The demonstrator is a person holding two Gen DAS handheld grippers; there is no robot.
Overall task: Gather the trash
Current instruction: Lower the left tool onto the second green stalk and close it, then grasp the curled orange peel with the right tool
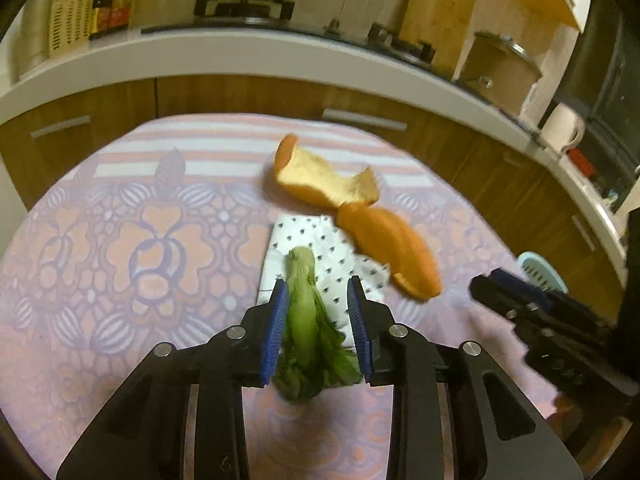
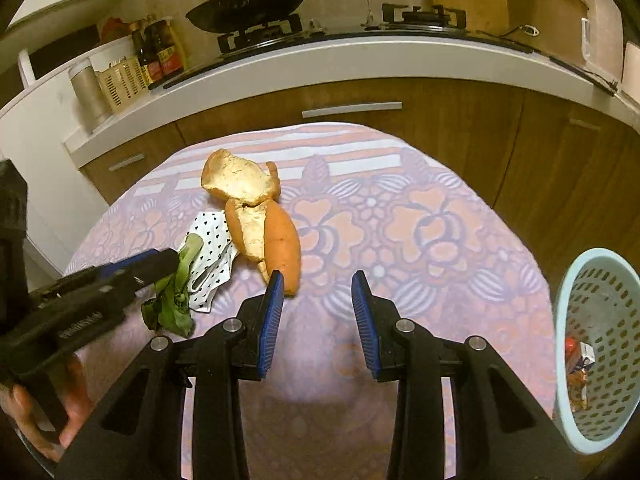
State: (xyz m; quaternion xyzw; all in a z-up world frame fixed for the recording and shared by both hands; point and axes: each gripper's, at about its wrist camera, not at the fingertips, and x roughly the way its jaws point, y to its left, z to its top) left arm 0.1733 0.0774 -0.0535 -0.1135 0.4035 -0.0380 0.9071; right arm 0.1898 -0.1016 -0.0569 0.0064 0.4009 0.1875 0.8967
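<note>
A limp green leafy vegetable (image 1: 304,320) lies on a spotted white paper scrap (image 1: 304,232) on the table. My left gripper (image 1: 318,286) straddles it: the left pad touches the stalk, a gap shows at the right pad, so it is open. Two pieces of orange peel (image 1: 328,180) (image 1: 392,248) lie just beyond. In the right wrist view, my right gripper (image 2: 318,280) hovers open over bare cloth, its left finger beside the peel's (image 2: 276,240) near tip. The left gripper (image 2: 168,258), vegetable (image 2: 172,304) and paper (image 2: 212,248) sit at the left there.
A pale blue perforated basket (image 2: 600,320) with a few scraps (image 2: 578,364) inside stands at the table's right edge. The patterned pink tablecloth (image 1: 120,260) covers the table. Wooden cabinets and a white counter (image 1: 240,60) with a stove run behind. A hand (image 2: 24,400) holds the left gripper.
</note>
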